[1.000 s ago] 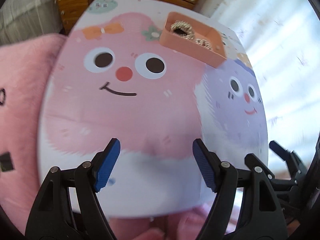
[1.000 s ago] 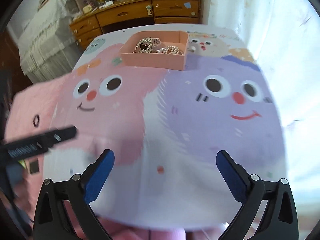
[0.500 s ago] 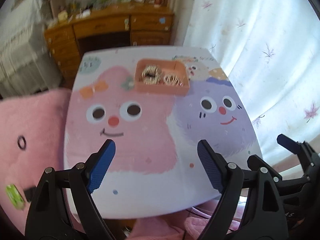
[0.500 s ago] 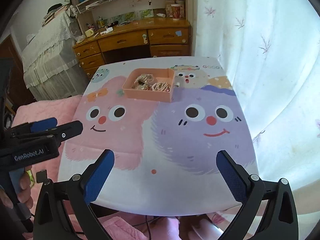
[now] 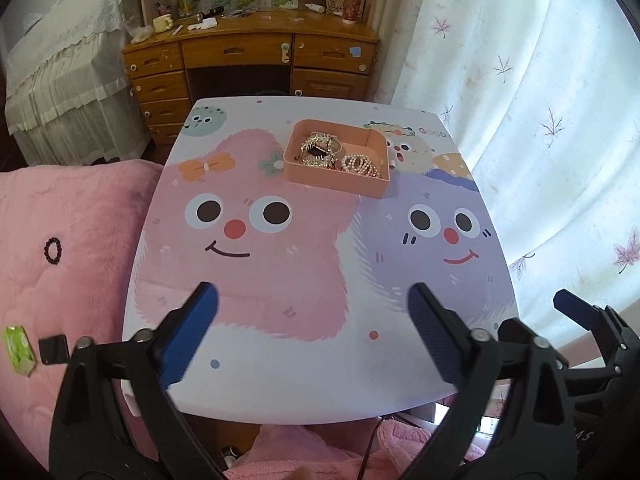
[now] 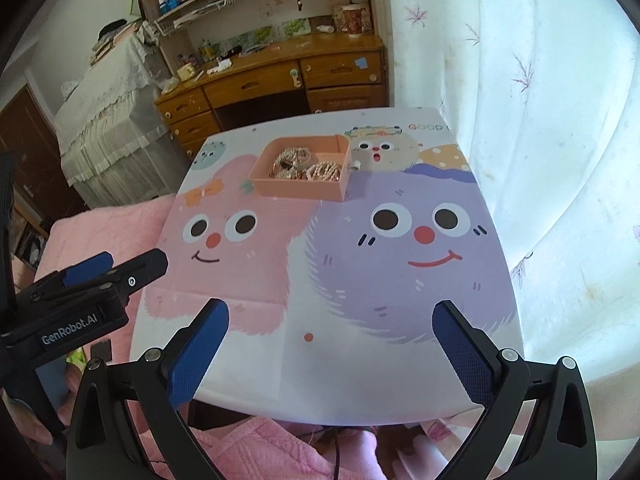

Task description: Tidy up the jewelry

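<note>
1. A pink blanket [image 5: 80, 216] lies at the far left, beside the worktop; on it sit a small dark bead ring [image 5: 53, 251], a green packet [image 5: 18, 349] and a small black square [image 5: 53, 349].
2. The left gripper [image 5: 312, 334] hangs over the near edge of the worktop [image 5: 280, 360], its jaws spread wide with nothing between them (the blue pads face each other across bare tabletop).
3. The worktop is printed with a pink smiling creature on the left and a purple one on the right.
4. A pink tray [image 5: 336, 178] stands toward the far side of the worktop, about midway across, where the two creatures meet. The jewelry [image 5: 340, 156] is heaped inside it: a silvery tangle on the left and pearl strands on the right.
5. The right gripper [image 6: 330, 346] hovers above the near edge too, jaws wide apart and holding nothing; both grippers are well apart from the tray.
6. A white curtain [image 5: 540, 100] with leaf prints hangs along the right side, and a wooden desk [image 5: 256, 64] stands behind the worktop.
</note>
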{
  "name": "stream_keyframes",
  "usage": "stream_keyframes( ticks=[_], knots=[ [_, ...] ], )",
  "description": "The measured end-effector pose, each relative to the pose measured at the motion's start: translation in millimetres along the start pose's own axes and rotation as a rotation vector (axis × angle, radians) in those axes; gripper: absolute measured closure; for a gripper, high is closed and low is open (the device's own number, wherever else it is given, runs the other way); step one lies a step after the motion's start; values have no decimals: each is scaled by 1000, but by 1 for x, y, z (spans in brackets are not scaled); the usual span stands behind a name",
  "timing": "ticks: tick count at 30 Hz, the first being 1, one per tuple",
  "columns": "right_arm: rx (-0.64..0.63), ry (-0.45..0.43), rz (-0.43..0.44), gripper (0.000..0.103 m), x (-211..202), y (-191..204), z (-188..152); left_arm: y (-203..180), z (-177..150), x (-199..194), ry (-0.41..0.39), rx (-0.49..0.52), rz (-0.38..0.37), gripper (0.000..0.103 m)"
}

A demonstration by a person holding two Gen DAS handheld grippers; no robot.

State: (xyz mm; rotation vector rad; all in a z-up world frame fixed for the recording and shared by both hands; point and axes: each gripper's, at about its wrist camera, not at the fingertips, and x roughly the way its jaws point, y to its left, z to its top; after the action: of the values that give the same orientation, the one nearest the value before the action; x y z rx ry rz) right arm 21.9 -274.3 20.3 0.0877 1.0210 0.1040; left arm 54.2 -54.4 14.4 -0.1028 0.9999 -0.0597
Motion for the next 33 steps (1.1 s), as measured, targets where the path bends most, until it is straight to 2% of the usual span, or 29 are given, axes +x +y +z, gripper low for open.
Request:
stream_keyframes(
  ticks=[15, 33],
  knots=[
    [-42, -33, 35, 0, 6, 1, 12, -16, 2, 4, -3, 32, 62, 0],
    [-50, -19, 31, 0, 21, 7, 26, -9, 11, 17, 31, 29, 62, 0]
  ],
)
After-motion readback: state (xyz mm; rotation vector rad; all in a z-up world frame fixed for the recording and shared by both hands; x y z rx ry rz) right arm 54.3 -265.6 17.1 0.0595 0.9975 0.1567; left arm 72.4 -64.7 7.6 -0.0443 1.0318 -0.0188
